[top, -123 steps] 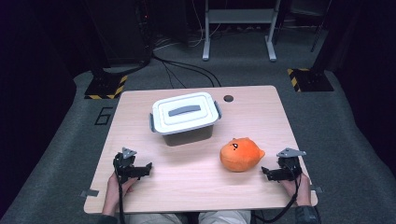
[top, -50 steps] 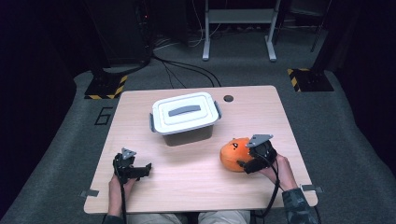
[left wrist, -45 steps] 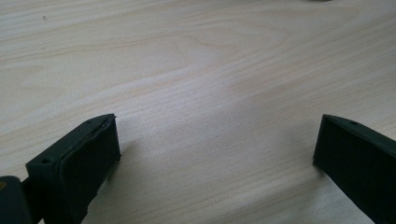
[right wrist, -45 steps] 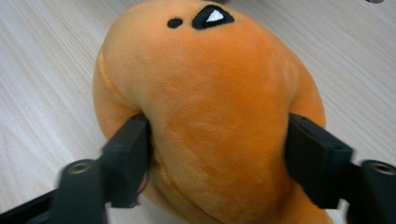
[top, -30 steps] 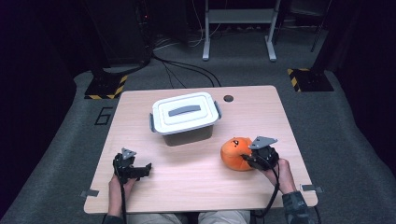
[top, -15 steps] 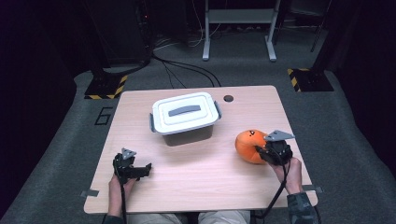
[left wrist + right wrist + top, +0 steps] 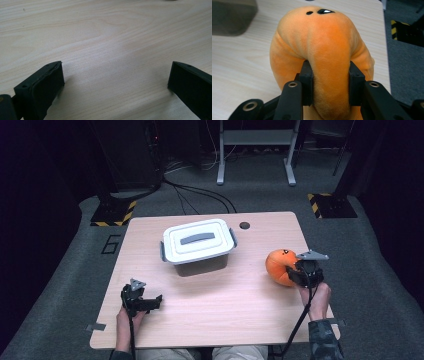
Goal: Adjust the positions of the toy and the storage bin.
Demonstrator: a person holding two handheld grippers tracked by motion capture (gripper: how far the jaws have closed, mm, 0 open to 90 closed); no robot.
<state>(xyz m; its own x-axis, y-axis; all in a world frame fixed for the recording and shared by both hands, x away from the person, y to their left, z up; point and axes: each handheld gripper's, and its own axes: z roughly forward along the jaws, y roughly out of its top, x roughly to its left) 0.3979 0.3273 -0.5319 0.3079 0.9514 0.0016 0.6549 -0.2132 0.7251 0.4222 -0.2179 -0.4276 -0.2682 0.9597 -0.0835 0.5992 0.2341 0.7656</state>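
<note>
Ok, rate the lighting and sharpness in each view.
High view: table lit, surroundings dark, slightly soft. Left gripper view: wood grain sharp, near jaws blurred, soft shadows beneath them. Right gripper view: orange plush toy evenly lit and sharp, grey box behind out of focus.

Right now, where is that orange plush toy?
In the high view the orange plush toy is near the table's right edge, right of the lidded box, pinched in the right gripper.

A round orange plush toy (image 7: 280,266) with small black markings on top, pinched near the surface's (image 7: 225,295) right edge.
</note>
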